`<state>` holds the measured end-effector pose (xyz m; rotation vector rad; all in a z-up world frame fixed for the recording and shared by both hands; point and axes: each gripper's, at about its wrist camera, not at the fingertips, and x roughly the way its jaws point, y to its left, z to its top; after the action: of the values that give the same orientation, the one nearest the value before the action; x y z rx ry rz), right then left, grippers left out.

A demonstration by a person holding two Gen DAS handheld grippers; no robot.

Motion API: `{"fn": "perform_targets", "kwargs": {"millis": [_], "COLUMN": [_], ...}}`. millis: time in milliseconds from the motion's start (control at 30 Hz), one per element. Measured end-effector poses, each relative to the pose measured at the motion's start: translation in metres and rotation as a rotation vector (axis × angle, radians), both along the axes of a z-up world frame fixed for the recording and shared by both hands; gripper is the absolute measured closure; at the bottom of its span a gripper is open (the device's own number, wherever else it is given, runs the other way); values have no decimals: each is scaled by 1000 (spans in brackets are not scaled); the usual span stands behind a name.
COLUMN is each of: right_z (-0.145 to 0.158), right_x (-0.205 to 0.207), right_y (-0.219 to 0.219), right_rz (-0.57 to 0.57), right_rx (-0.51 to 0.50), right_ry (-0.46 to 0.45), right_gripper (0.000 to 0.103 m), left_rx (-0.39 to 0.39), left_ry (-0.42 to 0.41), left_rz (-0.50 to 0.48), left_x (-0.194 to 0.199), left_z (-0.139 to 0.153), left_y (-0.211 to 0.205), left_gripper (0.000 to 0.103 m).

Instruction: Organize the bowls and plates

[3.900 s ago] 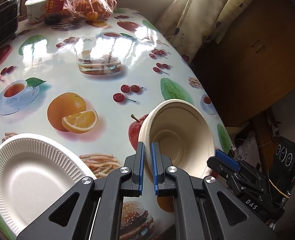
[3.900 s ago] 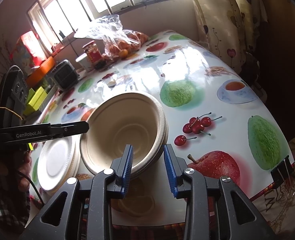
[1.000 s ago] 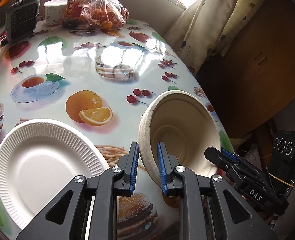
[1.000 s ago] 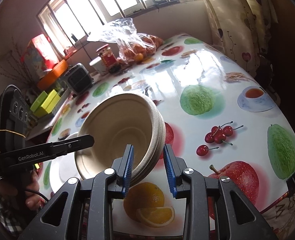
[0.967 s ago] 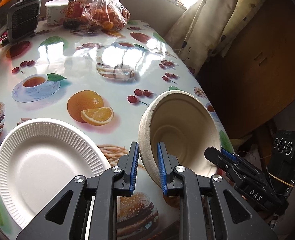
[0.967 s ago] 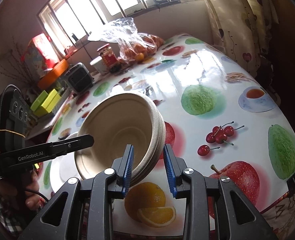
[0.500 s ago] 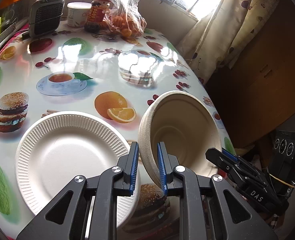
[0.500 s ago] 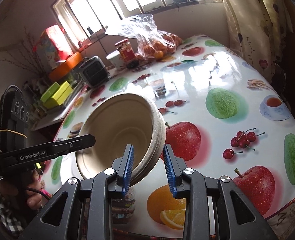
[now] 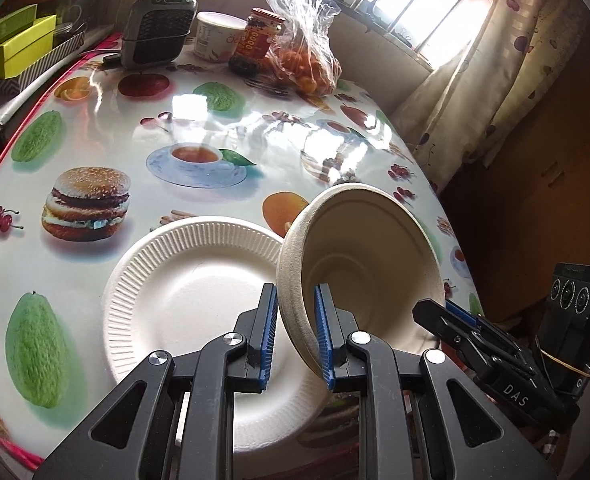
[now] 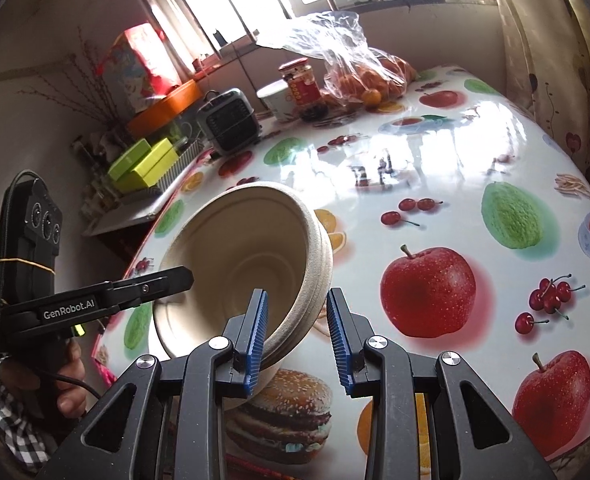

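A stack of beige paper bowls (image 9: 371, 268) is held tilted above the table, over the right edge of a white ribbed paper plate (image 9: 191, 292). My left gripper (image 9: 295, 332) is shut on the stack's left rim. My right gripper (image 10: 297, 336) straddles the stack's opposite rim (image 10: 315, 264); its jaws stand wider than the rim and do not clamp it. The right gripper also shows in the left wrist view (image 9: 455, 316), at the bowls' lower right. The left gripper shows in the right wrist view (image 10: 175, 278). The bowls hide the plate in the right wrist view.
The table (image 9: 95, 132) has a glossy fruit-print cloth. At its far end stand a small grey heater (image 9: 157, 26), a white tub (image 9: 215, 36), a red jar (image 9: 255, 36) and a bag of oranges (image 9: 303, 52). Green boxes (image 9: 11, 48) sit far left. A curtain (image 9: 495, 60) hangs right.
Both grippers have carried the bowl stack leftwards, from beside the plate to over its right edge. The left gripper's grip stays the same and the right jaws stay apart around the rim.
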<state>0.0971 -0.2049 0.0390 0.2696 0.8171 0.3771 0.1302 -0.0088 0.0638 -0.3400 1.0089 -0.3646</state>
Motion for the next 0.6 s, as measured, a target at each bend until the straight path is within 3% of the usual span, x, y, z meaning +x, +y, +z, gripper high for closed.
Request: {"fn": "perform_targets", "kwargs": {"millis": [600], "right_z": [-11], "right_x": [17], "right_y": [54], "right_rz": [141], "right_rx": [-5], "right_ry": [45], "right_gripper": [73], "left_rx": [0], "left_ry": [23], "left_rz": [145], "left_x": [-20], "left_z": [-10], "left_y": [53], "left_gripper": [83]}}
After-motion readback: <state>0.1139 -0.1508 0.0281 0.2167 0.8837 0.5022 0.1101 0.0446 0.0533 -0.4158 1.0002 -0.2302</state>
